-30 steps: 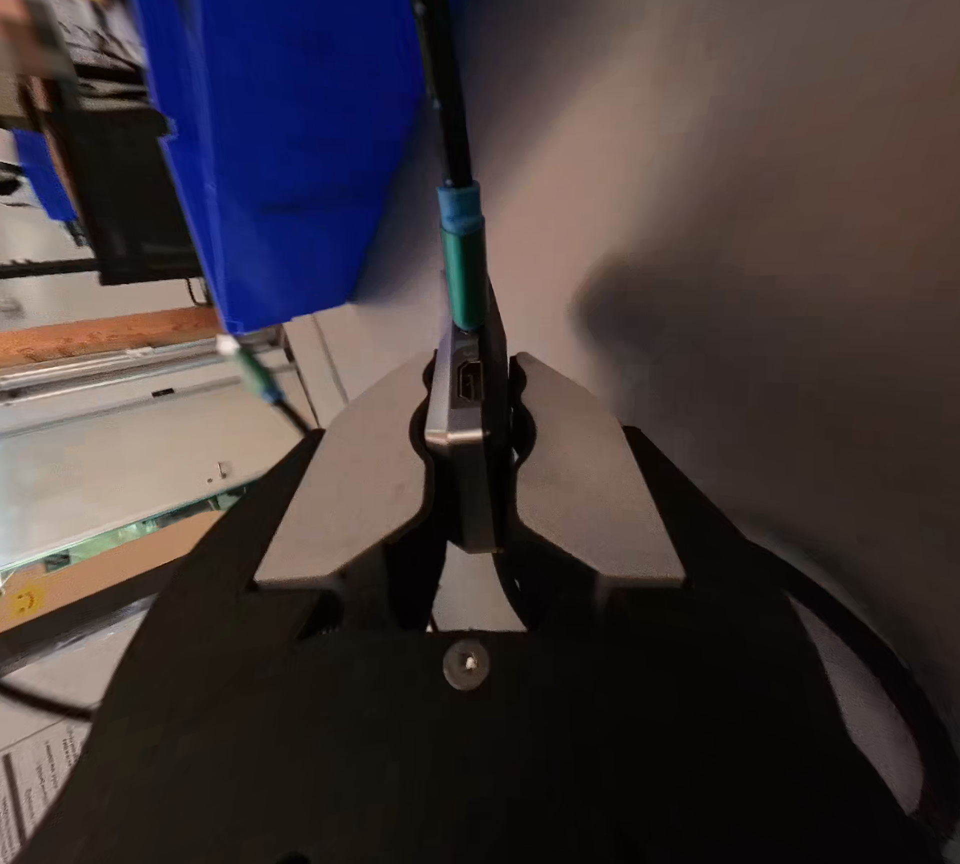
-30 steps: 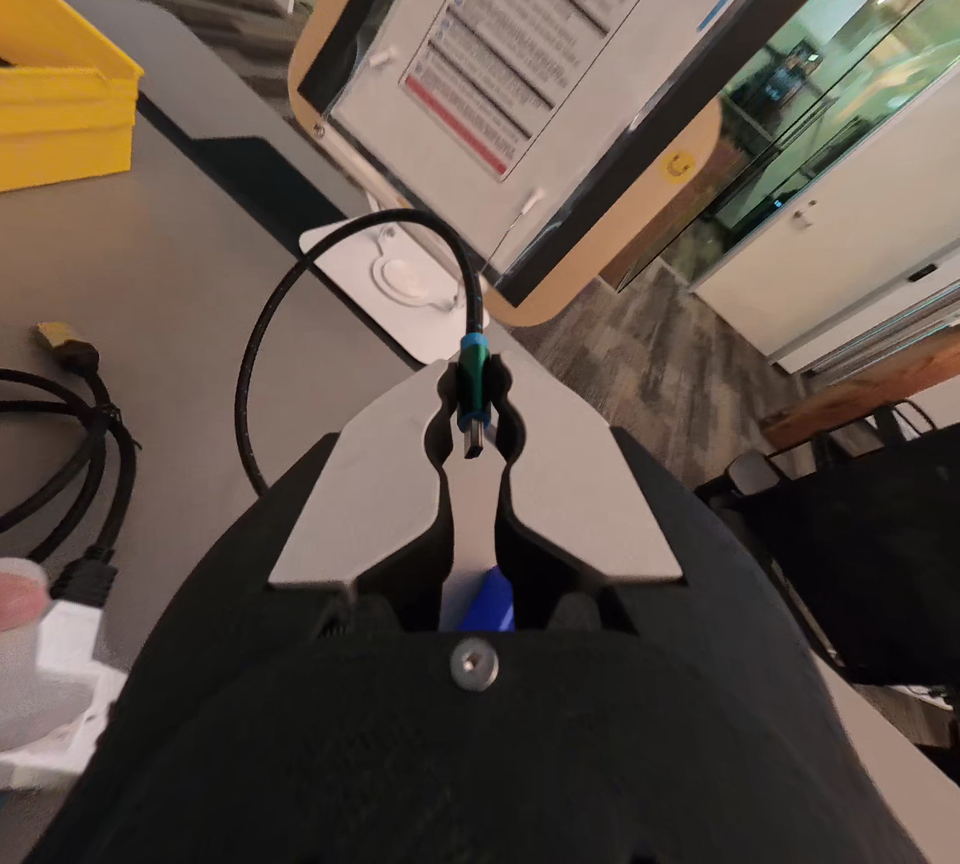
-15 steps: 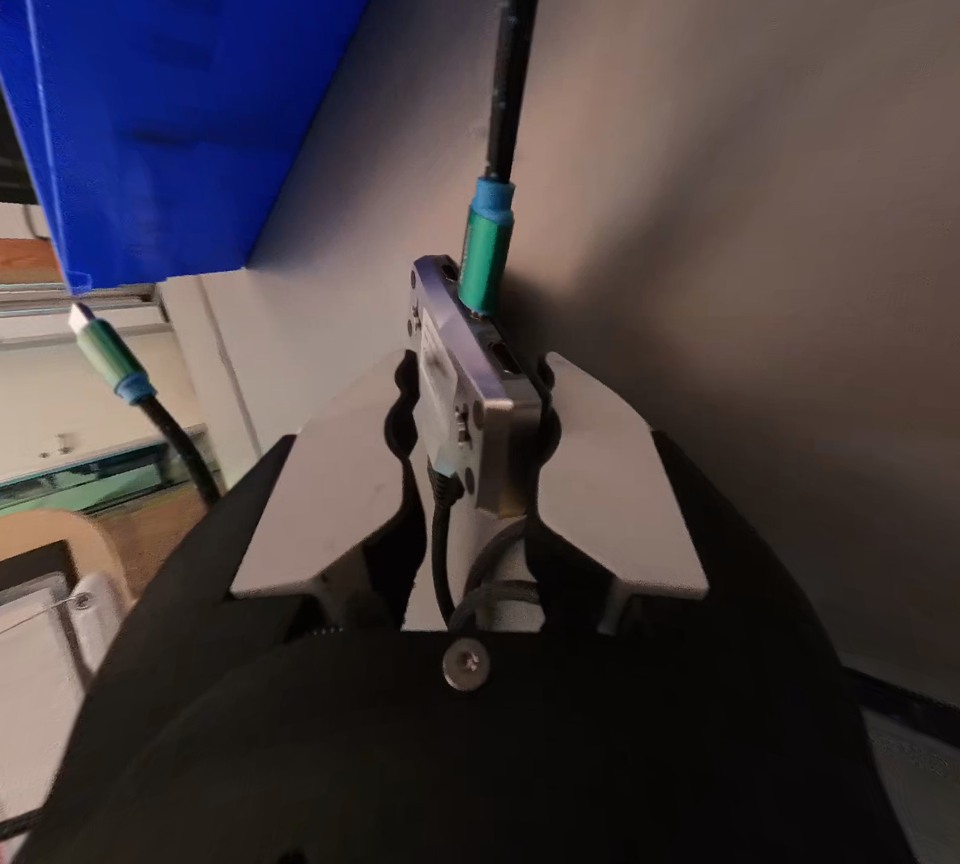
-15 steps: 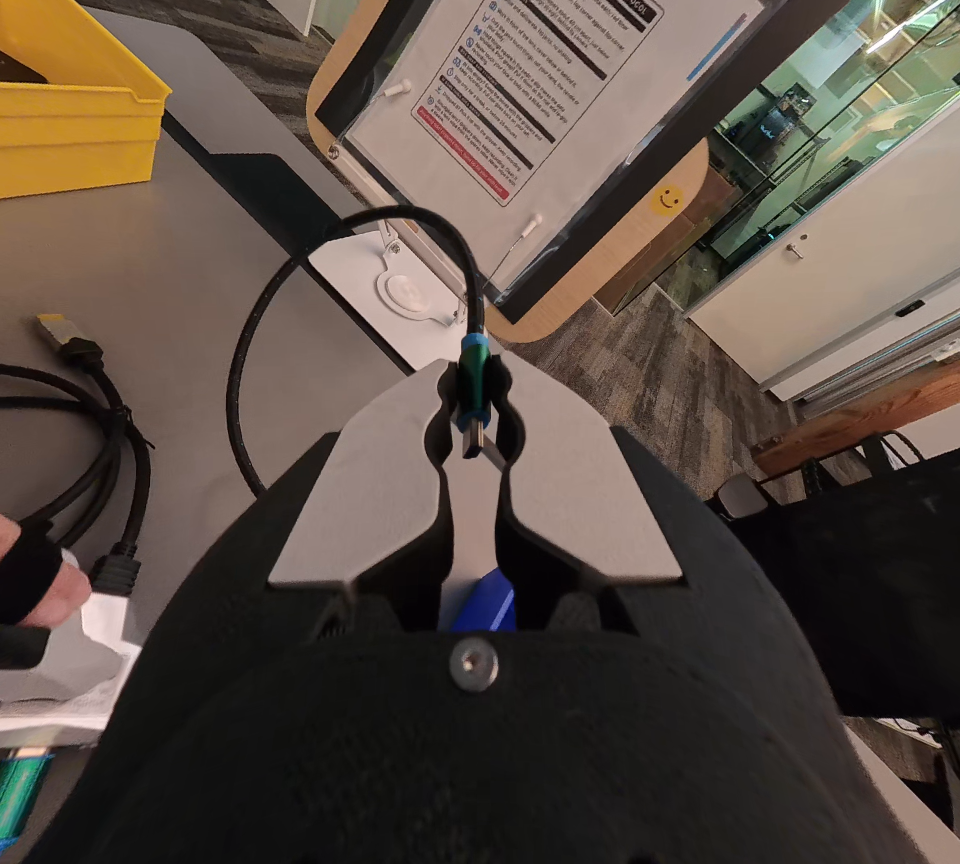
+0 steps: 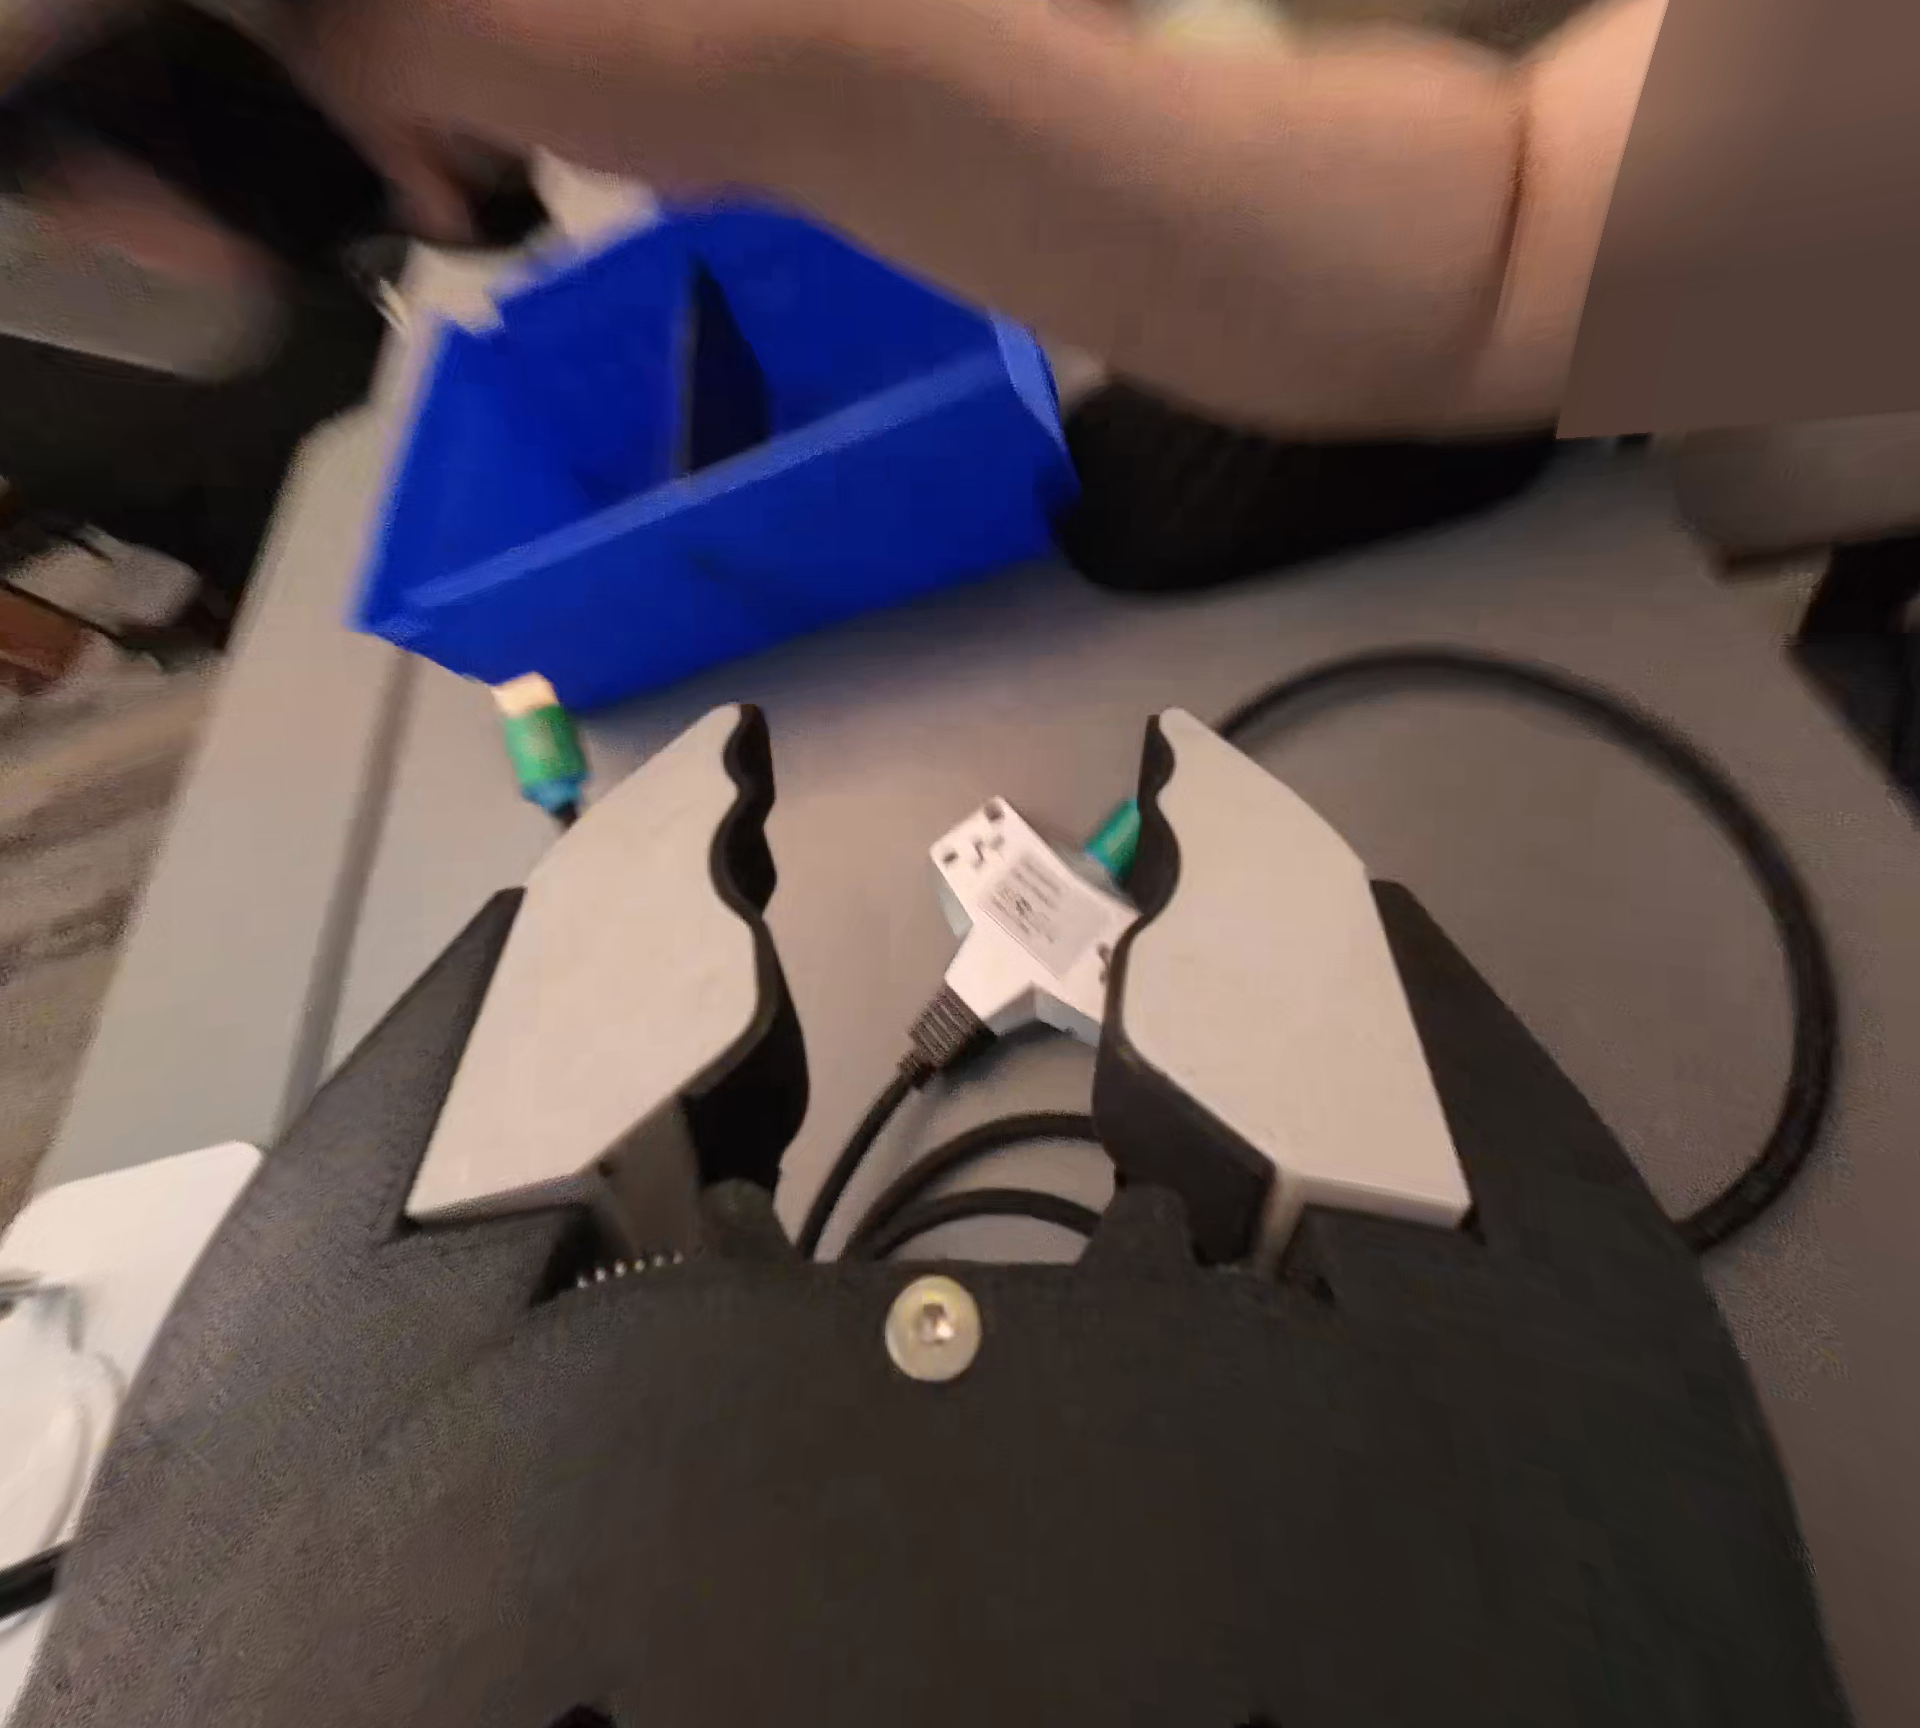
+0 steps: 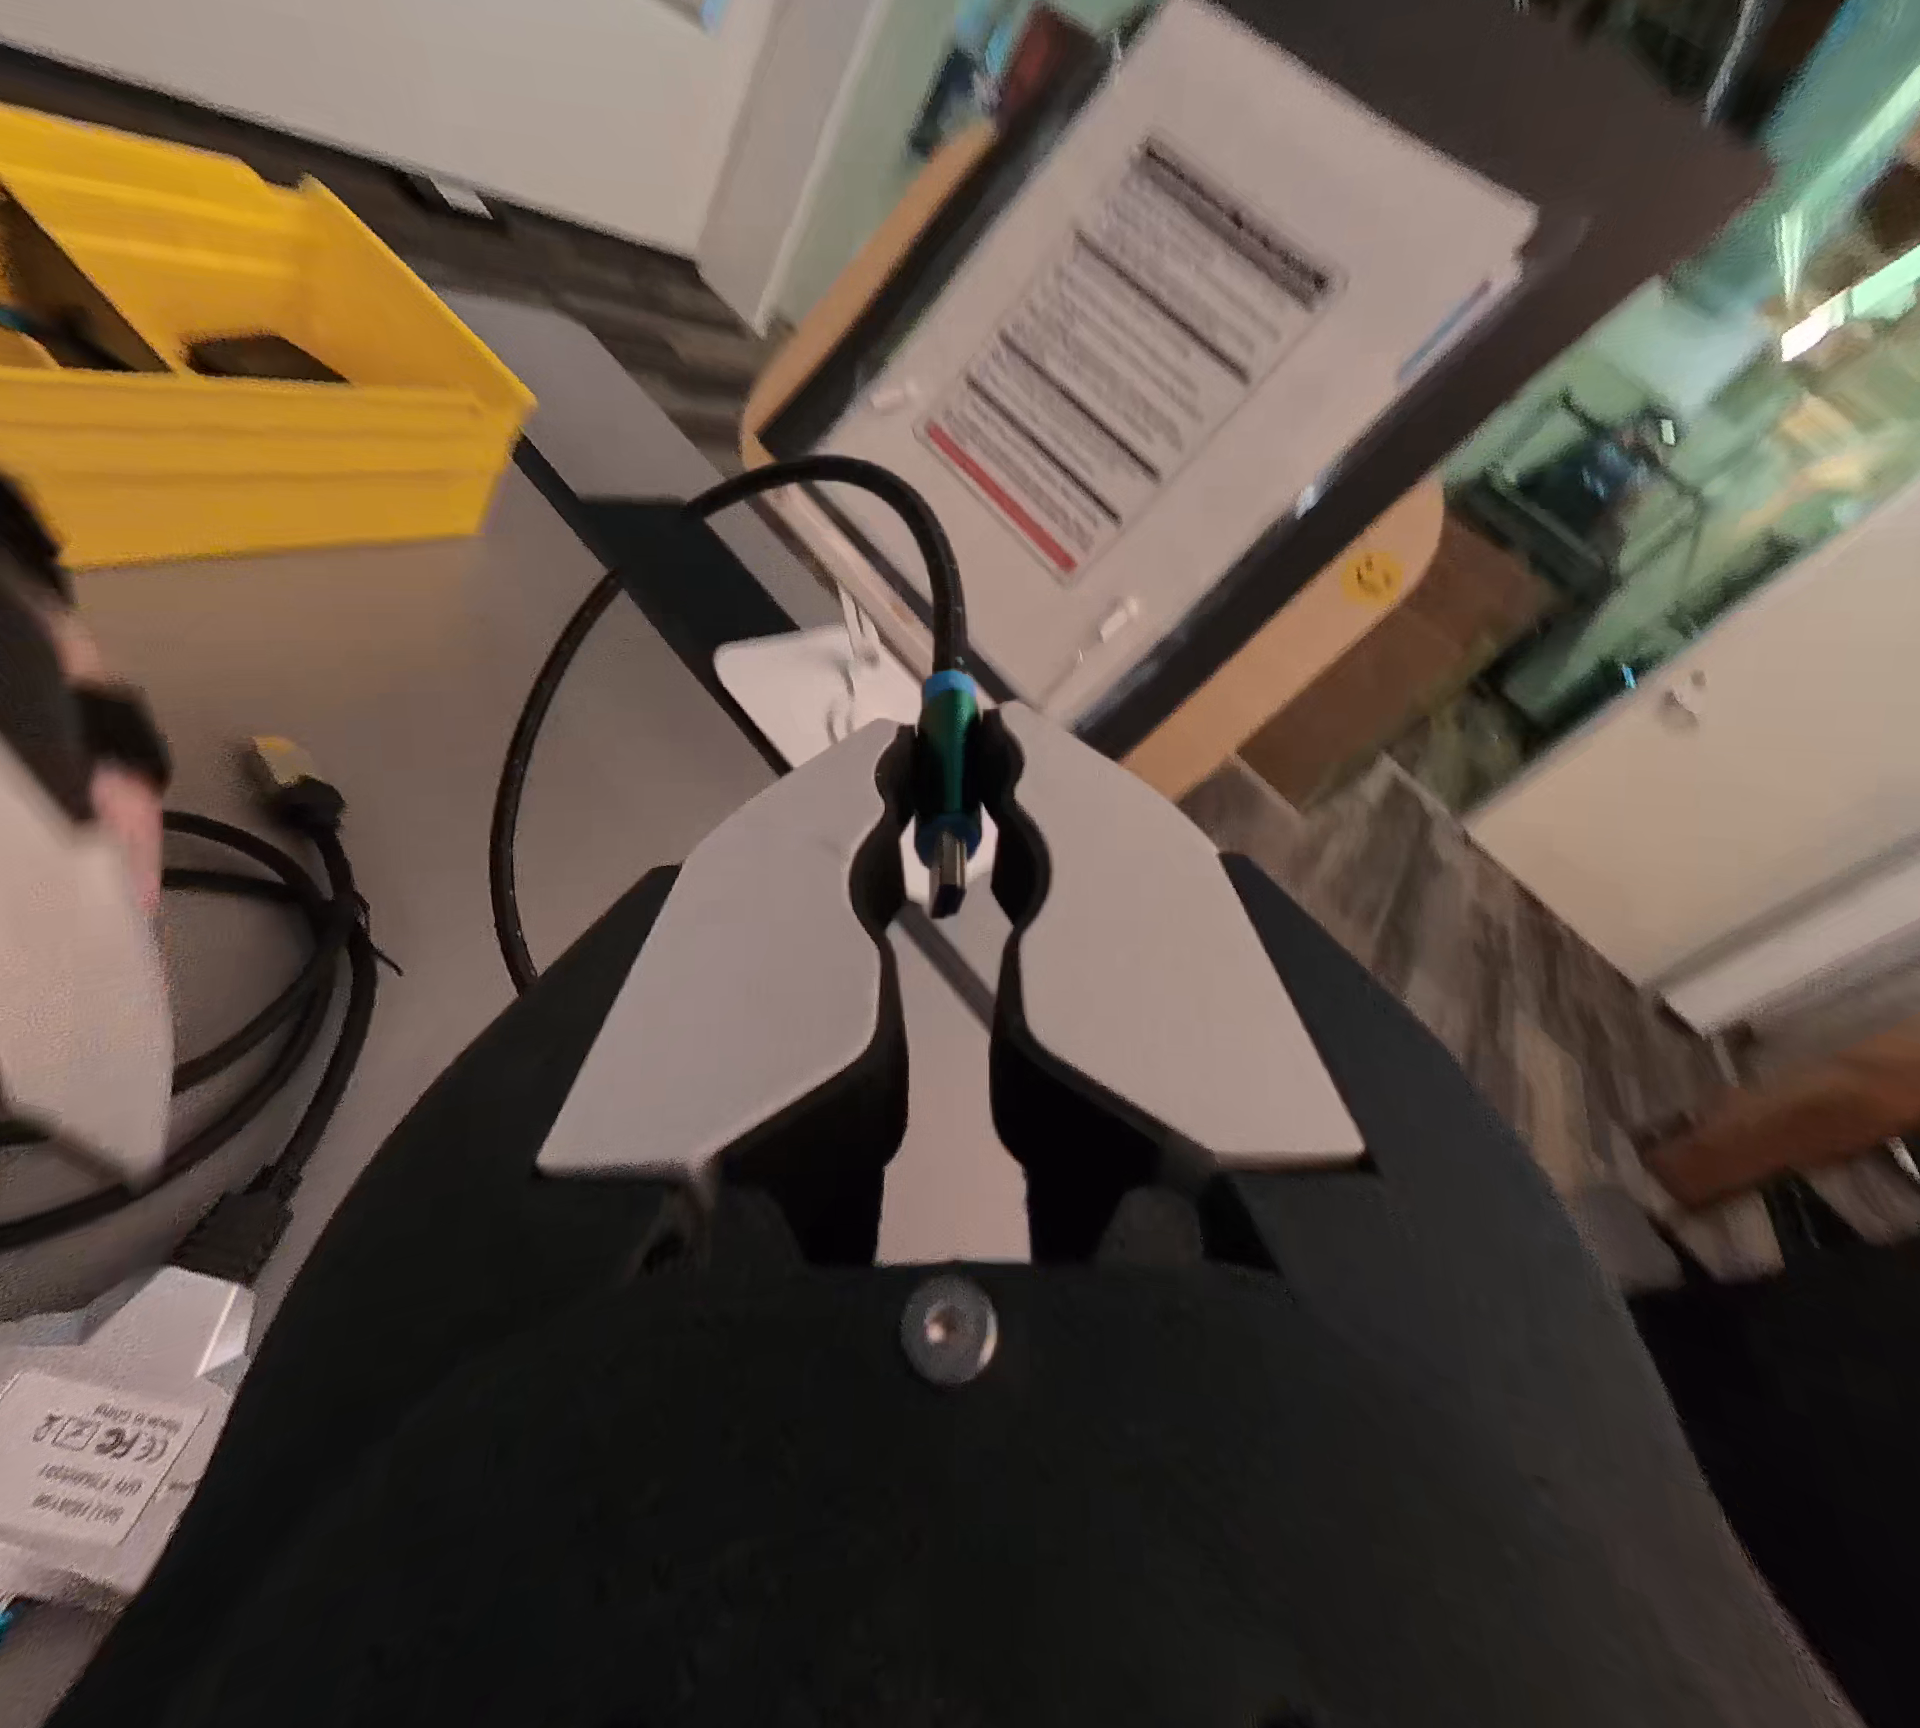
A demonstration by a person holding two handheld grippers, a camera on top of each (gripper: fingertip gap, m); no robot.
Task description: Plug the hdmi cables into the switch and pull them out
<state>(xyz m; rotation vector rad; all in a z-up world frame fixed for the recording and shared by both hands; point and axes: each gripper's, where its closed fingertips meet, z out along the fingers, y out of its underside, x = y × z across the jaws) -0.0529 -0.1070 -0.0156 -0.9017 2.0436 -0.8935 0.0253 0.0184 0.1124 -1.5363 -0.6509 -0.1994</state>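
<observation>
Left wrist view: jaws wide, switch between.

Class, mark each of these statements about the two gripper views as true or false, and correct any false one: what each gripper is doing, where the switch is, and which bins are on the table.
1. The left gripper is open. True.
2. The silver switch lies on the grey table between the left gripper's fingers, with a green plug at its far end. True.
3. The right gripper is empty. False: it is shut on a green-and-blue cable plug whose metal tip is bare.
4. The bin in the left wrist view is red. False: it is a blue bin.
5. A yellow bin sits on the table in the right wrist view. True.
</observation>
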